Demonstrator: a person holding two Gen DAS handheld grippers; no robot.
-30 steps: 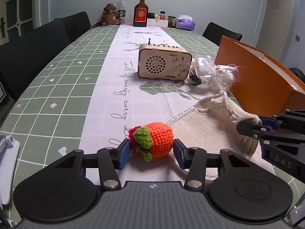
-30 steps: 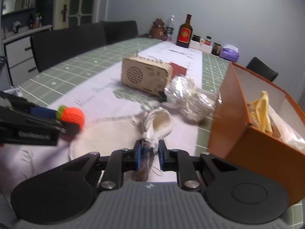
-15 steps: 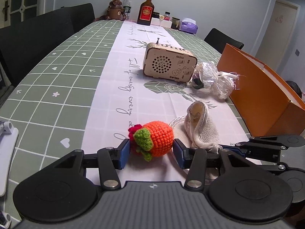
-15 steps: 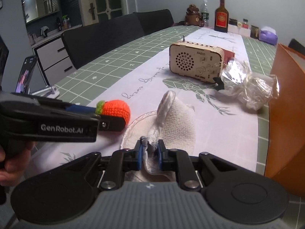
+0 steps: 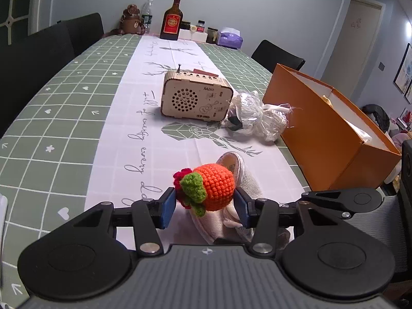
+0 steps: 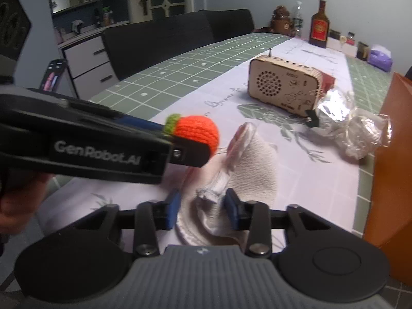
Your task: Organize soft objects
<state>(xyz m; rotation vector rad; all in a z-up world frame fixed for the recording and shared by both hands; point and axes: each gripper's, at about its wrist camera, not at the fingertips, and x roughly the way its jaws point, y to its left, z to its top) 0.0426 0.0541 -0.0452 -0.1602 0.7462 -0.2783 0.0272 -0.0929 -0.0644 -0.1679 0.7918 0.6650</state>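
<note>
Two grippers work low over the table (image 5: 77, 118). Nearest, the right gripper (image 6: 202, 209) has its jaws opening, and the gathered neck of a white cloth pouch (image 6: 255, 170) stands between the pads without being pressed. The left gripper (image 5: 204, 207) is partly closed and clamps a crocheted orange fruit (image 5: 215, 189) just above the pouch, which lies on the white runner. Farther back sit a crumpled plastic bag (image 5: 260, 118) and a wooden radio (image 5: 195, 97), with an open orange box (image 5: 324, 139) to the right. Bottles (image 5: 171, 20) stand at the far end.

The table (image 5: 77, 108) carries a wooden radio (image 5: 195, 97), crinkled plastic bag (image 5: 260, 118), orange box (image 5: 327, 139) and cream slipper (image 6: 252, 164).
</note>
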